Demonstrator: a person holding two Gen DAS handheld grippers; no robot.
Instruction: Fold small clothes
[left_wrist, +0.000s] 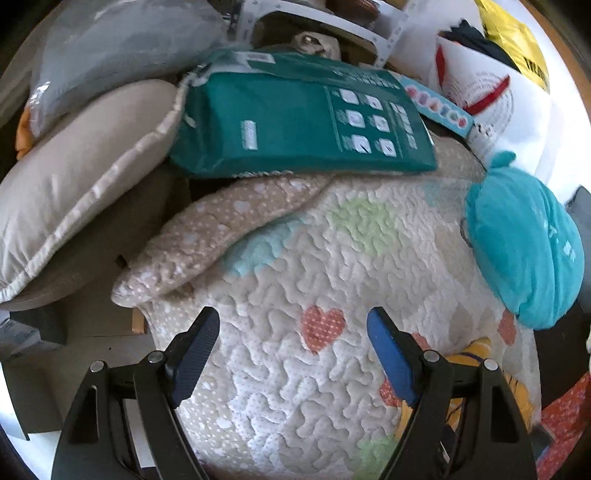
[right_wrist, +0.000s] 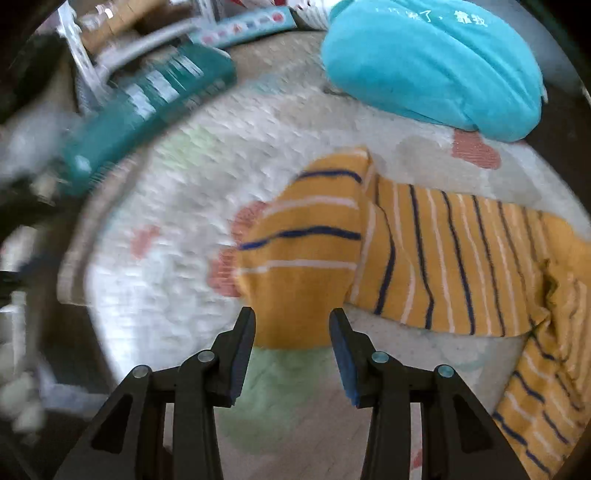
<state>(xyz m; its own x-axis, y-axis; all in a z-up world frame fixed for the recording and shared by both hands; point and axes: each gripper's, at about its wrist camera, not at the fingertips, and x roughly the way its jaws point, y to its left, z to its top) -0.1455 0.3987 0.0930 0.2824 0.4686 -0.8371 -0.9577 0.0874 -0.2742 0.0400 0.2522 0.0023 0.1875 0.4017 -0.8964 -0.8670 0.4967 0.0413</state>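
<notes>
A small yellow garment with navy and white stripes (right_wrist: 424, 254) lies on a white quilted mat with hearts (right_wrist: 166, 236). One sleeve is folded over its body towards the left. My right gripper (right_wrist: 291, 321) is open, its fingers on either side of the sleeve's near end, just above the cloth. In the left wrist view only a corner of the garment (left_wrist: 472, 354) shows behind the right finger. My left gripper (left_wrist: 291, 332) is open and empty over the bare mat (left_wrist: 295, 266).
A turquoise cushion (right_wrist: 432, 66) lies at the mat's far right and also shows in the left wrist view (left_wrist: 524, 251). A green package (left_wrist: 295, 114) and beige pillows (left_wrist: 74, 177) crowd the far left. A folded-up mat corner (left_wrist: 207, 236) lies nearby.
</notes>
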